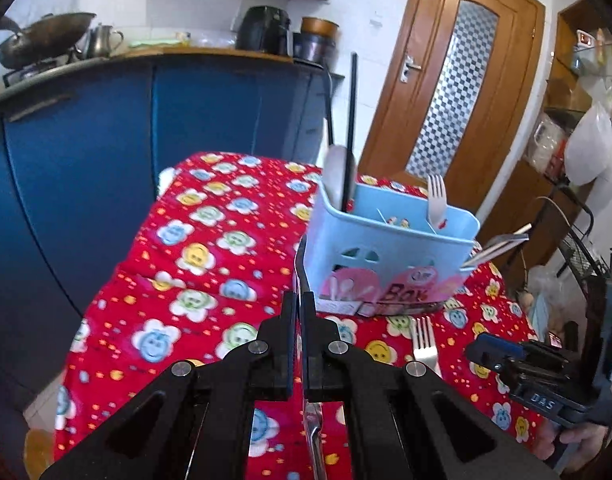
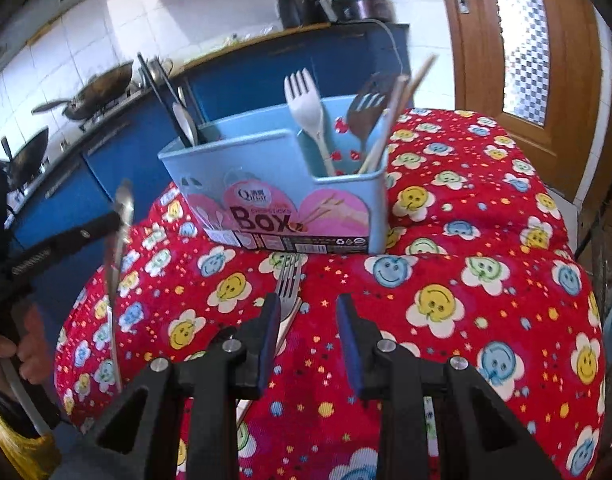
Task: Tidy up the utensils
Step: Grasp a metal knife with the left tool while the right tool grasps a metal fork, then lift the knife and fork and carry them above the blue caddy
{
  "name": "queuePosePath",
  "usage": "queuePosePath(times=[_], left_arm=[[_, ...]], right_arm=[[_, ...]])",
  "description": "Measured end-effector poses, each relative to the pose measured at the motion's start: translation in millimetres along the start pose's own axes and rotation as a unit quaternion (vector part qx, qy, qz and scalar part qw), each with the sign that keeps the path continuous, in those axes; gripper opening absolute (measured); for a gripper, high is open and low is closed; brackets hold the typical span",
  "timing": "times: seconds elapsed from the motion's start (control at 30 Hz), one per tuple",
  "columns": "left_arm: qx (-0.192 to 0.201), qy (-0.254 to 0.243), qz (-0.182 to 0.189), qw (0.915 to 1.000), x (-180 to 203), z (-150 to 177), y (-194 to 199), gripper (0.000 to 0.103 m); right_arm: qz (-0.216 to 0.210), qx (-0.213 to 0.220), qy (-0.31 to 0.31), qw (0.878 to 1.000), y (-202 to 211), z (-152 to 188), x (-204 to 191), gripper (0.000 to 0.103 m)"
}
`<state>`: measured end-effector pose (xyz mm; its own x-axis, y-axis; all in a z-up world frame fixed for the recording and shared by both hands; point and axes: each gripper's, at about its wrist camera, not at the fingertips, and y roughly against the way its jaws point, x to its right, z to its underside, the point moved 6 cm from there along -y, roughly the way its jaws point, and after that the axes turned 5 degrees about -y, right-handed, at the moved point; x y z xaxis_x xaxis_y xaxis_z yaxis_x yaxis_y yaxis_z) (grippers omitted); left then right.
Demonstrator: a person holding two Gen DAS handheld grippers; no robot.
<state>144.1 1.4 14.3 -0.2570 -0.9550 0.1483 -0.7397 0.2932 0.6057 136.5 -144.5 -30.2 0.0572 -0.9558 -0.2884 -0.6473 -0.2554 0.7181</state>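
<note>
A light blue utensil box point(image 1: 390, 240) point(image 2: 274, 184) stands on the red smiley tablecloth point(image 1: 210, 240) point(image 2: 466, 240). It holds a white plastic fork point(image 2: 308, 108), a metal fork point(image 2: 366, 108), chopsticks point(image 2: 390, 128), a spoon point(image 1: 336, 172) and black chopsticks point(image 1: 351, 128). My left gripper point(image 1: 300, 304) is shut on a metal spoon point(image 2: 120, 240), held above the cloth left of the box. My right gripper point(image 2: 308, 312) is open over the cloth, its left finger beside a metal fork point(image 2: 288, 284) point(image 1: 424, 344) lying in front of the box.
Blue kitchen cabinets point(image 1: 106, 140) with woks point(image 1: 42, 40) on the stove stand behind the table. A wooden door point(image 1: 458, 92) is at the back right. A shelf with bags point(image 1: 578, 140) is at the right.
</note>
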Motion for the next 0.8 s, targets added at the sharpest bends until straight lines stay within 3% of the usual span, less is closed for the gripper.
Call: queuePosePath(times=[0.47, 0.53, 0.63, 0.8], left_arm=[[0.025, 0.010, 0.017, 0.9995, -7, 1, 13, 0.002], [0.026, 0.009, 0.021, 0.9994, -5, 2, 13, 0.002], [0.027, 0.009, 0.025, 0.9993, -4, 2, 14, 0.001], [0.034, -0.001, 0.042, 0.9986, 4, -1, 18, 0.001]], right_arm=[[-0.004, -0.068, 0.048, 0.997, -52, -17, -13, 0.031], [-0.007, -0.075, 0.052, 0.996, -56, -17, -15, 0.018], [-0.027, -0.077, 0.050, 0.995, -57, -19, -18, 0.008], [-0.053, -0.056, 0.055, 0.996, -41, -23, -28, 0.004]])
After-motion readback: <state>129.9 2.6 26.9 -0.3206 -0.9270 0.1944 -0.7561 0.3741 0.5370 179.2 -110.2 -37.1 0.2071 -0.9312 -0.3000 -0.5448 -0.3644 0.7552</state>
